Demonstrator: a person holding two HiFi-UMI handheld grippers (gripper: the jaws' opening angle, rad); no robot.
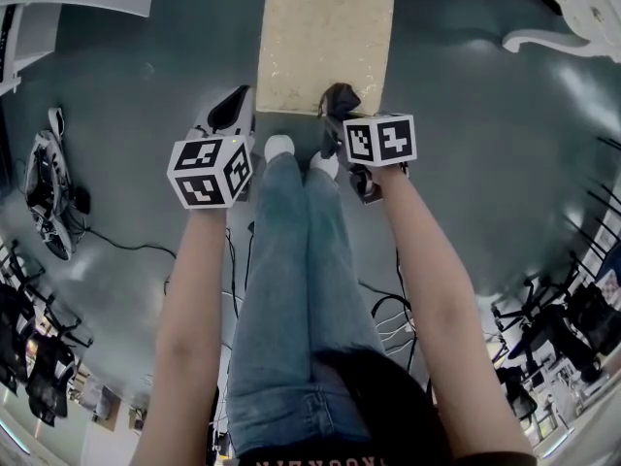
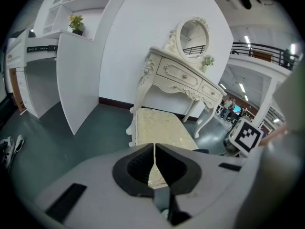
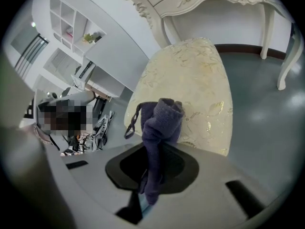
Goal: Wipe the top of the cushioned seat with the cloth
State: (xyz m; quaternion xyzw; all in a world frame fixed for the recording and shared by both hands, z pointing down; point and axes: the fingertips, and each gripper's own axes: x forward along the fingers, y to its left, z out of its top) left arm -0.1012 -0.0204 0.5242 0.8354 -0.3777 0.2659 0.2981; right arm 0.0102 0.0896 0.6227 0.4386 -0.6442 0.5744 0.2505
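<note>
Our right gripper (image 3: 151,175) pinches a soft, floppy purple knitted cloth (image 3: 162,120) by one end; our left gripper (image 2: 155,162) sits closed, empty.

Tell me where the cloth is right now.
The cloth is pinched in the right gripper, just right of centre in the head view, at the near edge of the cushioned seat.

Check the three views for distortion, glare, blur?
Head view: strong fisheye, edges curve, soft glare patches on the floor. Left gripper view: dark corners, dressing table leans. Right gripper view: cloth in focus, seat glints, dark rim all round.
</note>
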